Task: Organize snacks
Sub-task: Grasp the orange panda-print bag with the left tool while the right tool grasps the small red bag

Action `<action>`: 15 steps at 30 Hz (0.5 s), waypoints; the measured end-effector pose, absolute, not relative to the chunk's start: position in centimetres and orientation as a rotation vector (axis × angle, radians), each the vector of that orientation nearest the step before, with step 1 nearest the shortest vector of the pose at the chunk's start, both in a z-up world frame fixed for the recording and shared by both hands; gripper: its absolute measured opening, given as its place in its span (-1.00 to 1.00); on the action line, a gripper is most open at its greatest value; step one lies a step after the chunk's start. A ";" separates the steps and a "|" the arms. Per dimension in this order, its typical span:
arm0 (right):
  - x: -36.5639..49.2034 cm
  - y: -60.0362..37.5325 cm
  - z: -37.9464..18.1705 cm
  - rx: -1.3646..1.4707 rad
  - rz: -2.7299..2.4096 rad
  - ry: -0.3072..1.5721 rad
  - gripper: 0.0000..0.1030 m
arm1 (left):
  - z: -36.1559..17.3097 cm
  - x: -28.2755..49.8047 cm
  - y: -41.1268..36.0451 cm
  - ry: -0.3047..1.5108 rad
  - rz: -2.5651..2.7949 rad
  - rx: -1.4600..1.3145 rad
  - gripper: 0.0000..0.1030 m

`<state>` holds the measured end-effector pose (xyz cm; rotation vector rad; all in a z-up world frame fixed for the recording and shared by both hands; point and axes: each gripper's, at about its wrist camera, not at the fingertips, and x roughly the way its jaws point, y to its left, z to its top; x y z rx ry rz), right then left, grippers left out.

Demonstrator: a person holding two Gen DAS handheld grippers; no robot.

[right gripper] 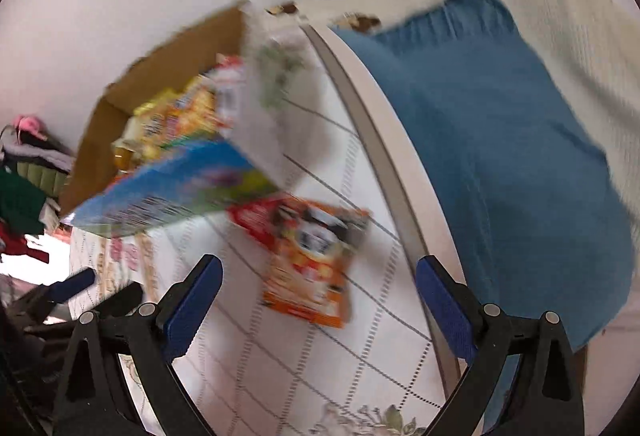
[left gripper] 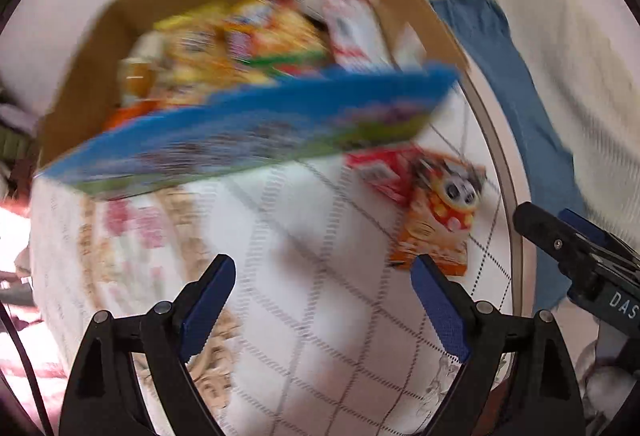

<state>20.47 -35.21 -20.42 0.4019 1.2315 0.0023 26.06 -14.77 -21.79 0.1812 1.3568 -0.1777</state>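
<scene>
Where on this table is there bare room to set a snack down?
The checked tablecloth lies bare between the blue box and the left tool, left of the orange snack packet. In the right wrist view, a strip runs between that packet and the table edge. The cardboard box is crowded with snacks.

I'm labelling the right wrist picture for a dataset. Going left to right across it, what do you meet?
Brown cardboard box of snacks → long blue snack box → orange and red snack packet lying on the patterned tablecloth → blue cloth past the table's edge.
</scene>
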 end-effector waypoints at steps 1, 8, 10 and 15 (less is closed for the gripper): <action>20.1 -36.3 -21.8 0.438 0.000 1.245 0.72 | -22.7 26.2 -15.6 1.373 -0.183 0.207 0.75; 18.4 -40.9 -26.6 0.539 -0.078 1.275 0.34 | -28.1 27.7 -22.3 1.496 -0.271 0.227 0.74; 18.0 -41.6 -26.8 0.544 -0.098 1.274 0.34 | -29.3 27.9 -23.7 1.537 -0.304 0.223 0.74; 17.0 -43.4 -27.4 0.548 -0.137 1.277 0.34 | -30.0 27.7 -25.8 1.507 -0.331 0.293 0.47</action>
